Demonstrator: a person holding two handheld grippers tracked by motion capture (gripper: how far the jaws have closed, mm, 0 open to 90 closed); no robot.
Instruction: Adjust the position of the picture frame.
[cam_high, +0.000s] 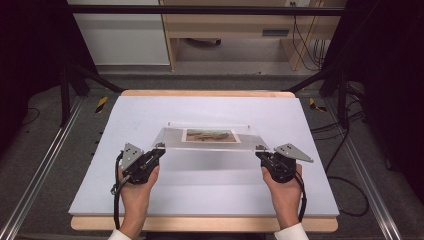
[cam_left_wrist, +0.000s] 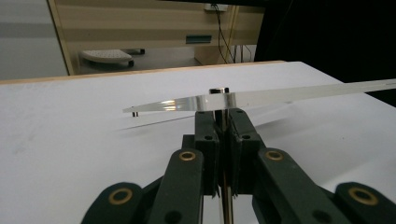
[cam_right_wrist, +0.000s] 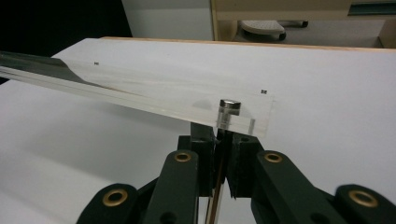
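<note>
Left gripper (cam_high: 159, 148) was clenched on the near left corner of a clear acrylic picture frame (cam_high: 210, 140), jaws pressed together at the small metal standoff (cam_left_wrist: 218, 91) under that corner; right gripper (cam_high: 261, 151) was clenched the same way on the frame's near right corner, at its own standoff (cam_right_wrist: 229, 108). The frame, with a landscape print (cam_high: 210, 135) sandwiched in it, hung flat between the two grippers, raised clear of the white tabletop (cam_high: 210, 190) and casting a shadow there.
</note>
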